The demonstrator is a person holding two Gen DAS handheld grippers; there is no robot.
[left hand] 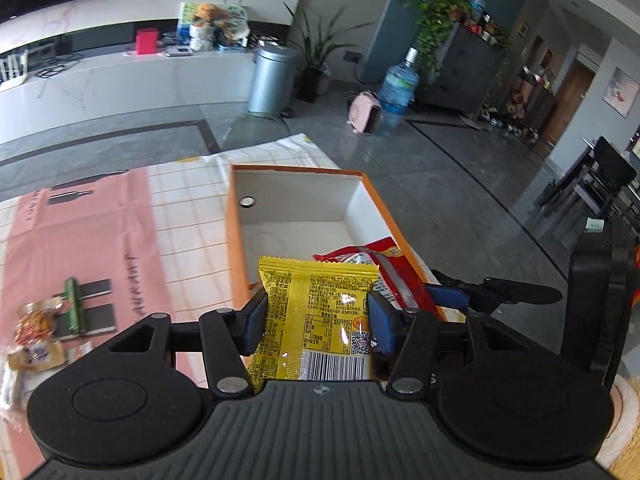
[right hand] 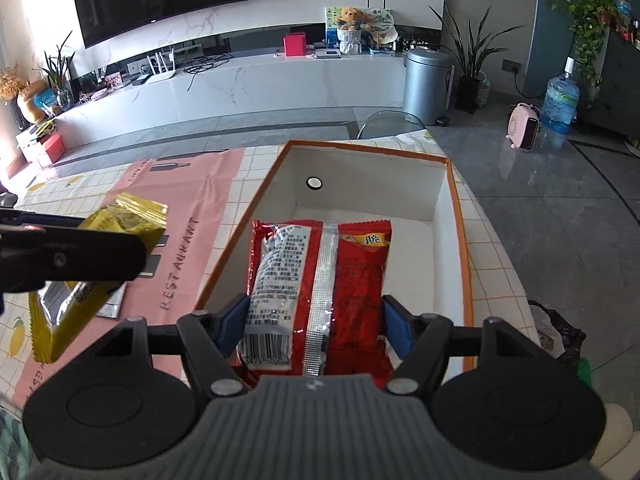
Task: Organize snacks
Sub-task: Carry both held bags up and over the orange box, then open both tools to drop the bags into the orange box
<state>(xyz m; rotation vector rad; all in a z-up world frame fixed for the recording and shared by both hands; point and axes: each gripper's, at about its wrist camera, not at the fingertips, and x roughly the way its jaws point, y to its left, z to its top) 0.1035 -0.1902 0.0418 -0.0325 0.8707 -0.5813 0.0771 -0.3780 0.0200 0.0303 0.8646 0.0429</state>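
Observation:
My left gripper [left hand: 318, 314] is shut on a yellow snack packet [left hand: 316, 316], held upright in the air near the front edge of an orange-rimmed white box [left hand: 236, 248]. My right gripper [right hand: 314, 320] is shut on a red snack packet [right hand: 320, 292] and hangs over the same box [right hand: 460, 240], whose white floor shows bare behind the packet. The yellow packet [right hand: 100, 248] and left gripper appear at the left of the right wrist view. The red packet [left hand: 380, 268] and right gripper's blue pads show to the right in the left wrist view.
Several small snacks [left hand: 38, 328] and a green stick snack [left hand: 73, 306] lie on the pink placemat [left hand: 92, 248] at the left of the checked tablecloth. Beyond the table edge are grey floor, a silver bin [right hand: 426, 84] and a water jug [right hand: 560, 100].

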